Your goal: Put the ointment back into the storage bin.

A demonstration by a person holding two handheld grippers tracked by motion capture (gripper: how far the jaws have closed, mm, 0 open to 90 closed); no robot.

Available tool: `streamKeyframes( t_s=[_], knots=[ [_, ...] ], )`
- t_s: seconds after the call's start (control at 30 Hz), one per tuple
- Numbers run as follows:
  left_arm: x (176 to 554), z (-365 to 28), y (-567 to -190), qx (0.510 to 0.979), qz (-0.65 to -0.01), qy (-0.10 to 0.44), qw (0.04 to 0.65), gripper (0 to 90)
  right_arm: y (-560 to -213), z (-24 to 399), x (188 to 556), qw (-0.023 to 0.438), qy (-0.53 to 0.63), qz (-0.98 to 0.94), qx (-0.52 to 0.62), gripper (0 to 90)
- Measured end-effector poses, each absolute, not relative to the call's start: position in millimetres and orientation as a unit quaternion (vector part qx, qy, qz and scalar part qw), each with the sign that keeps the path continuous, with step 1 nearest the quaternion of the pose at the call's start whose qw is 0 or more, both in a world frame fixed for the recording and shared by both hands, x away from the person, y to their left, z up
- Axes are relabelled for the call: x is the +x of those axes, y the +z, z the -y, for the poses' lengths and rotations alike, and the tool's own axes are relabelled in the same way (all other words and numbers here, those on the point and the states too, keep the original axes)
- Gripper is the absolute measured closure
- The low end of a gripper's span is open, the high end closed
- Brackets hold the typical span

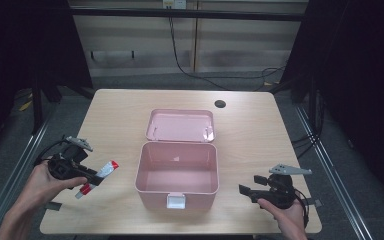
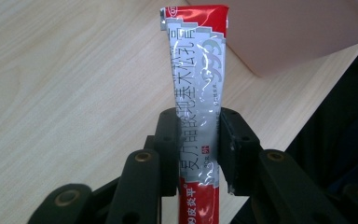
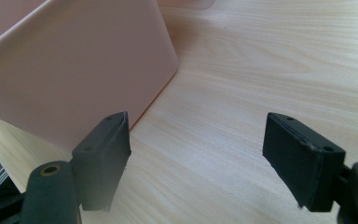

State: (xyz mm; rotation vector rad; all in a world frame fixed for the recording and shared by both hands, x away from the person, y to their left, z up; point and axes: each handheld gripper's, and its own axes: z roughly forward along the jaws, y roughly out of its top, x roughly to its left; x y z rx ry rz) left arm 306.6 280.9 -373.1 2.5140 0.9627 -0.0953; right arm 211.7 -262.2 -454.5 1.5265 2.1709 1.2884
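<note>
An open pink box (image 1: 176, 172) stands in the middle of the wooden table, its lid (image 1: 180, 125) lying flat behind it and a white latch at its front. My left gripper (image 1: 94, 177) is shut on a red and silver tube (image 1: 101, 176), held above the table left of the box. In the left gripper view the tube (image 2: 198, 84) is clamped between both jaws, its crimped end pointing toward the box corner (image 2: 289, 32). My right gripper (image 1: 245, 190) is open and holds nothing, low at the box's right front corner, whose pink wall (image 3: 70, 65) fills the left side.
A dark round hole (image 1: 220, 104) sits in the table near its far edge. Bare wood (image 3: 270, 60) lies to the right of the box. The table's near edge runs just under both hands.
</note>
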Motion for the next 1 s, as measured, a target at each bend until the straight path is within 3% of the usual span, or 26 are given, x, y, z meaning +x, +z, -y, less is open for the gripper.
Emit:
streamKeyframes(
  t_s=[0.2,1.0],
  knots=[
    [305.9,-277.5,-364.5,0.913,-0.324,-0.063,0.242,70.5,-454.6,261.9,211.9,0.095,0.435,-0.732,0.516,23.1],
    [310.7,-257.6,-319.4,0.917,-0.299,-0.042,0.260,70.6,-454.9,262.5,212.5,0.094,0.434,-0.729,0.521,19.8]
  ],
)
